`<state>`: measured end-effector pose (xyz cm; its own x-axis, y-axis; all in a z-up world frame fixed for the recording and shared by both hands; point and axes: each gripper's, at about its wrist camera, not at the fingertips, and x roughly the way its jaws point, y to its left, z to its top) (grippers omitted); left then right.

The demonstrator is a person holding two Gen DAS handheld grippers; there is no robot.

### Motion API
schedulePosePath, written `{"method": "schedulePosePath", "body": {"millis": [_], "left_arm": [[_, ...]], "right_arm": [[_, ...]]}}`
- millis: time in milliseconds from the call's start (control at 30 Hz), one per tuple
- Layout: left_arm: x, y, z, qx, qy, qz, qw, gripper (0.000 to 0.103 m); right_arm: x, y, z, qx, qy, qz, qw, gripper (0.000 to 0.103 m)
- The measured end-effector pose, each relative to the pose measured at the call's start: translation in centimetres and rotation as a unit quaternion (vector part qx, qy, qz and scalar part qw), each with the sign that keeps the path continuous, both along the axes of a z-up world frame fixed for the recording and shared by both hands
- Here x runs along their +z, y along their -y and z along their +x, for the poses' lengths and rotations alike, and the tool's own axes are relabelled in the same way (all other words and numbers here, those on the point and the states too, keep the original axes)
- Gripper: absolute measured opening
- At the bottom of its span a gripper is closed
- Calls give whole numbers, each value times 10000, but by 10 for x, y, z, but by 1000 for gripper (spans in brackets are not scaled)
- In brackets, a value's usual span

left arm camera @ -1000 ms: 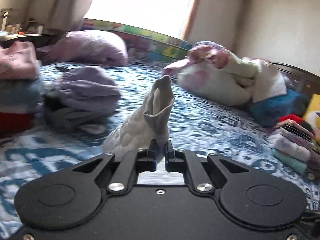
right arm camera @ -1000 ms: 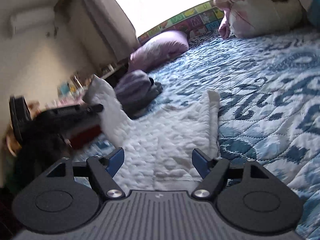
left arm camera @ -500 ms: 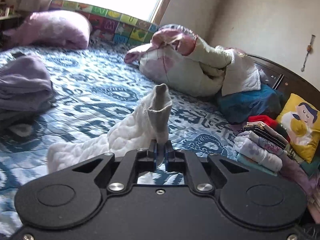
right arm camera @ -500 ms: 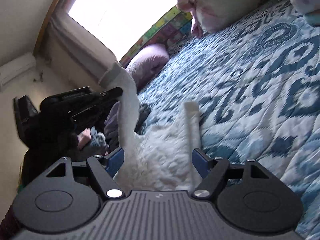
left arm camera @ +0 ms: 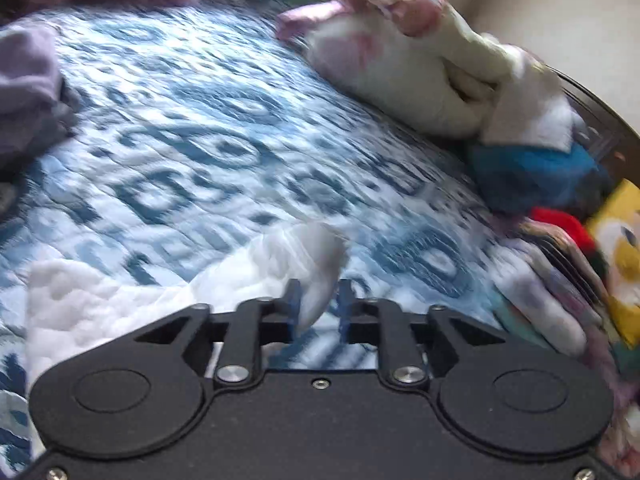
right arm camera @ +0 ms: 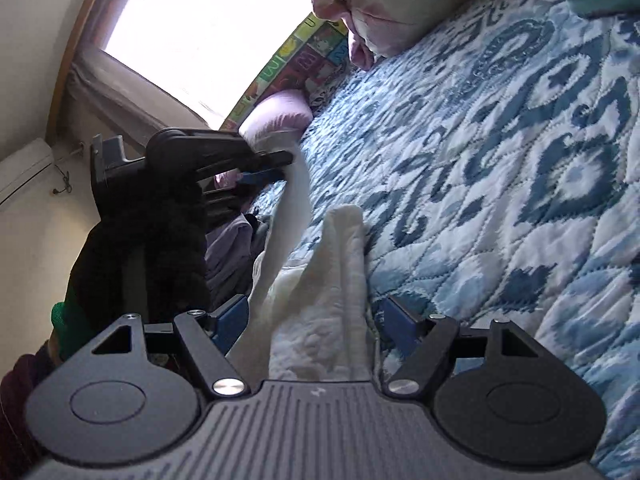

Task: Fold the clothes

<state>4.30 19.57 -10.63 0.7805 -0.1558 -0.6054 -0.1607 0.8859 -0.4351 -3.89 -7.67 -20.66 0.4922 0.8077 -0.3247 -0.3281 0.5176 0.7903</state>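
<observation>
A white quilted garment (left arm camera: 100,304) lies on the blue patterned bedspread (left arm camera: 200,140). One of its ends rises between the fingers of my left gripper (left arm camera: 319,304). The jaws stand parted, the cloth leans on the left pad, and bedspread shows in the gap beside it. In the right wrist view the left gripper (right arm camera: 276,166), held by a black-gloved hand (right arm camera: 152,240), is up at the left with the white garment (right arm camera: 332,280) hanging down from it. My right gripper (right arm camera: 314,320) is wide open, low over the garment's near part, gripping nothing.
Purple folded clothes (left arm camera: 24,76) lie at the left. A heap of pillows and blankets (left arm camera: 400,80) fills the back right. A stack of folded clothes (left arm camera: 552,264) and a yellow cushion (left arm camera: 624,248) sit at the right edge. Open bedspread (right arm camera: 520,160) stretches to the right.
The left gripper swung right and tilted down toward the bed with the garment's end, and its jaws parted from a tight pinch. The right gripper stayed open, tilting further up.
</observation>
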Motion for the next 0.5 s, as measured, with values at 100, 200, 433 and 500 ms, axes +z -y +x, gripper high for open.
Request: {"method": "schedulePosePath", "body": {"millis": [100, 200, 433, 500], "left_arm": [[23, -15, -43, -165, 514, 204, 9983, 26], [37, -48, -97, 70, 772, 244, 9967, 26], [6, -98, -216, 1045, 106, 669, 9922, 25], [-12, -100, -238, 1111, -147, 618, 9918, 26]], "right_arm": [[0, -1, 0, 55, -30, -10, 10000, 75], [1, -4, -1, 136, 17, -27, 9999, 75], [5, -20, -8, 336, 162, -203, 9991, 75], [5, -24, -11, 377, 207, -266, 9987, 75]]}}
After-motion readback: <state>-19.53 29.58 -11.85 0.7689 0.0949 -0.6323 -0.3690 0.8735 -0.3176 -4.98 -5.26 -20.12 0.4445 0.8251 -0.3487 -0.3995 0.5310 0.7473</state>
